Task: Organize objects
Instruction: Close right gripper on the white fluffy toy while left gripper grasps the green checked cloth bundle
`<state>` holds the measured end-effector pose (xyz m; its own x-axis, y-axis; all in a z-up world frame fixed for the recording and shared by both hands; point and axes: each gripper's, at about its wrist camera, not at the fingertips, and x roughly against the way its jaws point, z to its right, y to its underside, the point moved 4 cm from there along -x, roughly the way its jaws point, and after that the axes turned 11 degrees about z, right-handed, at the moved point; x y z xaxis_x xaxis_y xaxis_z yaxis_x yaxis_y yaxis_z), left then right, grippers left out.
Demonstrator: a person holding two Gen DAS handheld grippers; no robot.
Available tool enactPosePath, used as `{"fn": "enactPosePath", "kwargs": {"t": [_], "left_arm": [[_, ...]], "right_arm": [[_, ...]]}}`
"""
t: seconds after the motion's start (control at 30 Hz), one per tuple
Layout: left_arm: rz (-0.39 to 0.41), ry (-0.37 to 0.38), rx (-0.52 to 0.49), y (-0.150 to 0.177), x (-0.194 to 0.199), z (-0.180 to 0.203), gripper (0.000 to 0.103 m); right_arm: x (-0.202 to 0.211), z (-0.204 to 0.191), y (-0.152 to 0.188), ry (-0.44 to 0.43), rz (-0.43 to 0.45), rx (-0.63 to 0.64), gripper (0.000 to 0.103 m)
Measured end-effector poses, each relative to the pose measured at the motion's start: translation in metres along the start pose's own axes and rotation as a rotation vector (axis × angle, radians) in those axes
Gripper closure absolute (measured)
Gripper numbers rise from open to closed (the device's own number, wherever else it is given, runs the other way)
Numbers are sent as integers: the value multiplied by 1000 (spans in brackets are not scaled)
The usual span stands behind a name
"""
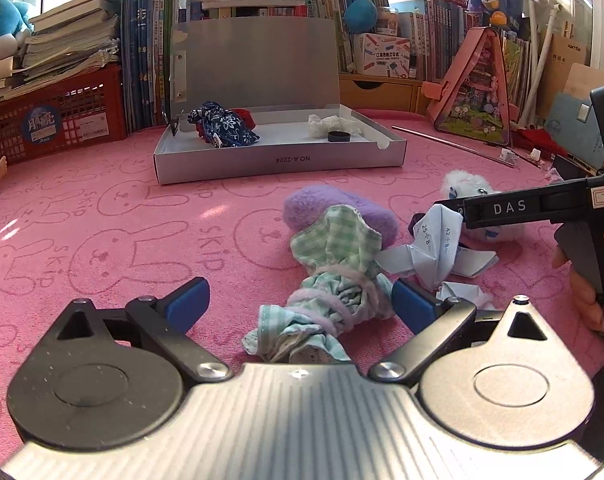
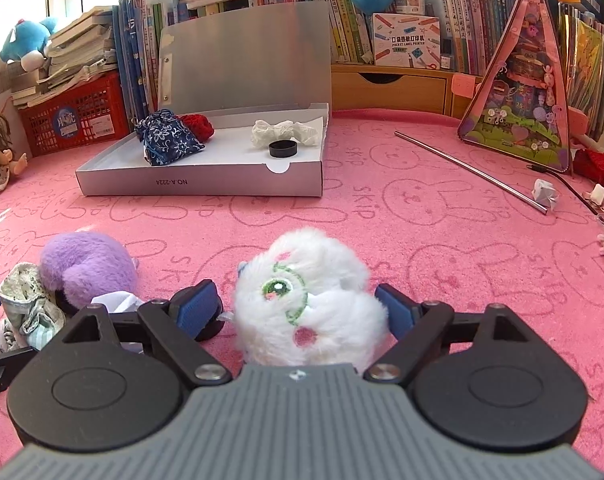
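A green checked cloth bundle (image 1: 338,280) tied with a lilac band lies on the pink mat between the wide-apart blue pads of my left gripper (image 1: 299,300), which is open; the right pad sits close beside the cloth. A white fluffy plush (image 2: 306,292) with a green eye lies between the pads of my right gripper (image 2: 297,305), also open, with small gaps either side. The open grey box (image 1: 277,160) beyond holds a blue floral pouch (image 1: 221,128), white lace (image 1: 334,124) and a black ring (image 1: 339,136).
A purple plush (image 1: 314,208) and folded maths paper (image 1: 438,248) lie next to the cloth. A metal rod (image 2: 470,172) and small scraps lie at the right. A red crate (image 1: 53,120), books, a pink triangular case (image 2: 522,92) and plush toys line the back.
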<state>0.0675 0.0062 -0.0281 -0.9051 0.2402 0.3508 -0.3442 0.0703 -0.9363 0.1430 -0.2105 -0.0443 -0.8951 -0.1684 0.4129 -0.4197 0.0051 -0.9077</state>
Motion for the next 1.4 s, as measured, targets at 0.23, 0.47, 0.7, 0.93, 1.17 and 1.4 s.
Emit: {"fn": "enactPosePath", "kwargs": {"t": [0.23,0.47,0.7,0.93,1.17,1.4], "left_arm": [[-16,-31,47,4,-1,5,5],[-38,-97,158,3,2,3,5],[-59,-119,132,5,23,-4,7],[-62,-95,130,6,33,-17,45],[-43,-108,63,-6,37,-27,59],[-27,-178,82,-11,37,-52,71]], "right_arm": [[0,4,1,-1,-3,-30,11],[1,3,3,7,2,-33,11],[1,2,3,7,4,-32,11],[1,2,3,8,4,-31,11],[2,2,3,8,5,-31,11],[2,2,3,8,5,-31,11]]}}
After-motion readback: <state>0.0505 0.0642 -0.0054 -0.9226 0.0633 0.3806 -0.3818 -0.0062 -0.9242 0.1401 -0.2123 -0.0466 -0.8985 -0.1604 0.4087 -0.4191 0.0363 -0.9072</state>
